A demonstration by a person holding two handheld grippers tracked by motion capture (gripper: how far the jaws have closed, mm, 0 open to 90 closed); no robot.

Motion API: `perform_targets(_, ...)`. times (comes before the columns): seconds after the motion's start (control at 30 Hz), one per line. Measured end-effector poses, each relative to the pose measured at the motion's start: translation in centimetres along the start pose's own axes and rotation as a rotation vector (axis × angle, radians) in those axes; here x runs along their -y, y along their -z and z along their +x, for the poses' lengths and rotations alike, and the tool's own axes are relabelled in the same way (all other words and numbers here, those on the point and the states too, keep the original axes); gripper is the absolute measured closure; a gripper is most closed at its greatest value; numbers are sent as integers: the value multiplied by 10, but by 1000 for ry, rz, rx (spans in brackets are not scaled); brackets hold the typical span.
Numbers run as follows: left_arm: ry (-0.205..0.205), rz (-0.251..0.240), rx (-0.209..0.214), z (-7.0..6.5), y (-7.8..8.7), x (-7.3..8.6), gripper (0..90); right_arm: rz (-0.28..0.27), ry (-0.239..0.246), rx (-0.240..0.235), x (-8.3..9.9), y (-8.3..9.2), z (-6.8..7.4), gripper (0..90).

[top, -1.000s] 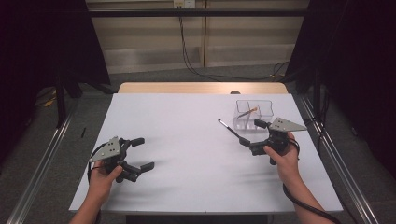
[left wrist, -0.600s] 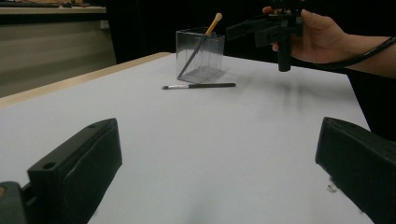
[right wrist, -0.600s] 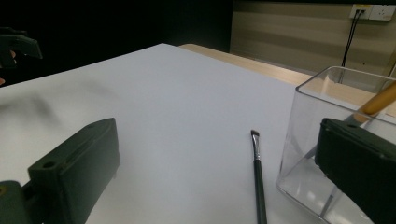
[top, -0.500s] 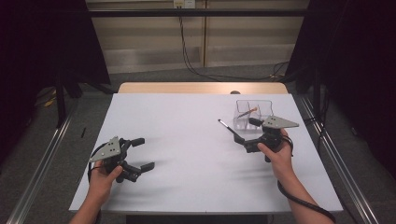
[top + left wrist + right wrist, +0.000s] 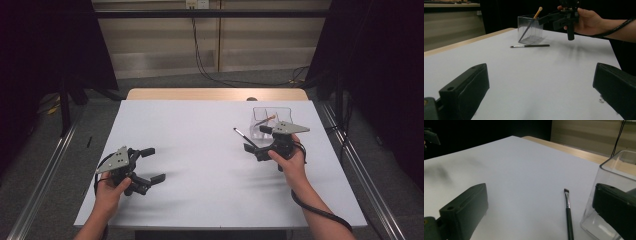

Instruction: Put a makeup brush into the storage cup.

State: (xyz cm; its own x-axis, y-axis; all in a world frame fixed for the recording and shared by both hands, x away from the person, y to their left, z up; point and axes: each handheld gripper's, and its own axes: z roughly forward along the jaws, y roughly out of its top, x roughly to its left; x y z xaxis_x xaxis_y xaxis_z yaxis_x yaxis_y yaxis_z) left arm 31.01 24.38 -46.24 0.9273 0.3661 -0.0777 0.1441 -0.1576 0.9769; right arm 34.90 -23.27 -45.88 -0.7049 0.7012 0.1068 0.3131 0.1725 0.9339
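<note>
On the table (image 5: 200,200): two brushes, one clear box (image 5: 272,116), two open tongs.

- Your clear square plastic container (image 5: 272,119) stands upright on the white table's far right; it holds one brush with a tan wooden tip (image 5: 537,13), leaning against a wall.
- Your thin black-handled brush (image 5: 245,137) lies flat on the table, just beside the container, bristles pointing away from you.

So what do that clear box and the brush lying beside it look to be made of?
The box looks like clear, glossy rigid plastic, possibly acrylic: you see straight through its walls. The brush has a smooth black handle, a shiny, likely metal ferrule and dark bristles; the handle material is unclear.
</note>
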Motion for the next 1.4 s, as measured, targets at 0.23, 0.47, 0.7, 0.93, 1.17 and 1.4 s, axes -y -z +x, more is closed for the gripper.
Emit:
perform_targets(0.23,-2,1,0,0,0,0,5,69,-3,-15,-3,-10,-1,0)
perform_targets(0.47,-2,4,2,1,0,0,5,141,4,-21,-9,-19,-1,0)
perform_targets(0.7,-1,6,5,1,0,0,4,242,24,-10,-10,-29,-1,0)
perform_targets(0.93,-1,8,3,1,0,1,5,325,41,-2,-12,-39,-1,0)
perform_targets(1.17,-3,8,-1,1,0,0,5,379,44,8,-13,-44,-1,22)
perform_targets(1.4,-4,9,-1,1,0,0,4,413,16,54,-14,-48,-5,81)
